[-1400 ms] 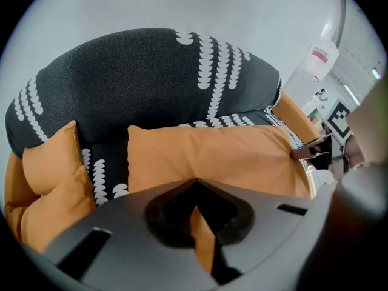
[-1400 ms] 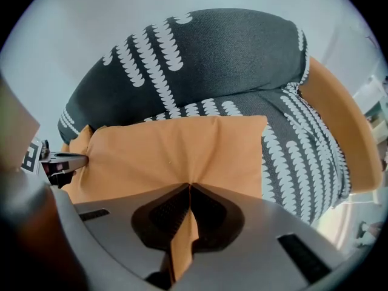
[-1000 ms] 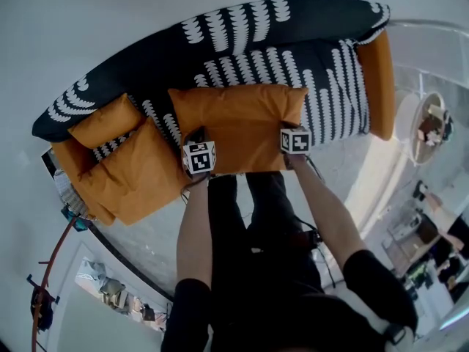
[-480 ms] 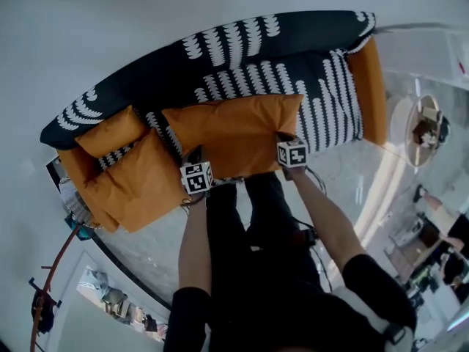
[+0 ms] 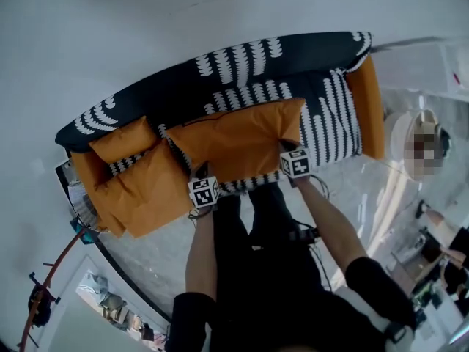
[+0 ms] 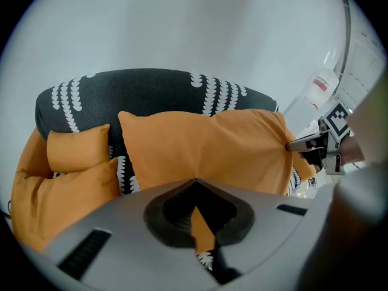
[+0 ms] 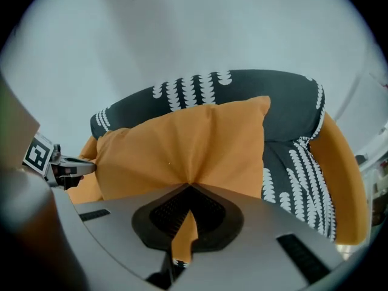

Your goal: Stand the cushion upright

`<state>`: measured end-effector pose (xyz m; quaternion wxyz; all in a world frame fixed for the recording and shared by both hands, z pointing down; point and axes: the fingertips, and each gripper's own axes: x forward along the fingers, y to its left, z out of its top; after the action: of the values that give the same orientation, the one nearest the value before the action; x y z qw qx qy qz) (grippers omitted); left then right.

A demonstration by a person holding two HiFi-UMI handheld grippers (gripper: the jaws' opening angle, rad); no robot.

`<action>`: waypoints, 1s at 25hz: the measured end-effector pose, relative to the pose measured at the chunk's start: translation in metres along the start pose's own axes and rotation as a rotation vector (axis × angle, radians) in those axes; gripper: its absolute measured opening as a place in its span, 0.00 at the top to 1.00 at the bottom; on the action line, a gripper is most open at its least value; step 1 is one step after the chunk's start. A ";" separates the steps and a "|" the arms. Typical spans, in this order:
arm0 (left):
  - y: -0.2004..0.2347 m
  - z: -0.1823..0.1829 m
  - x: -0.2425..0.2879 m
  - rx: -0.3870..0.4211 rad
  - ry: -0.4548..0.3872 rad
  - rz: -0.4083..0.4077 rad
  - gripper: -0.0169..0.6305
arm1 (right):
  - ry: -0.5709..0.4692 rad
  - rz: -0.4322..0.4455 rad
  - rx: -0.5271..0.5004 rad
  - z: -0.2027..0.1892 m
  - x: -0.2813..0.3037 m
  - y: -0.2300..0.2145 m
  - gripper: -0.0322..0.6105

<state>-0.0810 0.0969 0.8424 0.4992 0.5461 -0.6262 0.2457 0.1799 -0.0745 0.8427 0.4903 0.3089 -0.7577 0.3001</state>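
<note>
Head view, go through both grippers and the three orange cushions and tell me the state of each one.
large cushion: near edge lifted, tilted up toward the backrest
left gripper: shut on the large cushion's near edge
right gripper: shut on that same edge
small cushion: propped against the backrest
flat cushion: lying on the seat, untouched

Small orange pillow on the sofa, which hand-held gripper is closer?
Left. The left hand-held gripper grips the large orange cushion's corner near the pillow; the right hand-held gripper grips the far corner.
</note>
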 end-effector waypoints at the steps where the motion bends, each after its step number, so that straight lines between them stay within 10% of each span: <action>1: -0.001 0.002 -0.002 -0.004 -0.004 0.002 0.98 | -0.011 0.011 -0.006 0.008 -0.003 0.003 0.95; 25: -0.010 0.106 -0.017 -0.029 -0.155 0.050 0.98 | -0.145 0.042 -0.110 0.114 -0.010 -0.023 0.95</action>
<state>-0.1113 0.0108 0.7848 0.4507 0.5404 -0.6800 0.2060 0.1375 -0.1735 0.7983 0.4441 0.2865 -0.8129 0.2449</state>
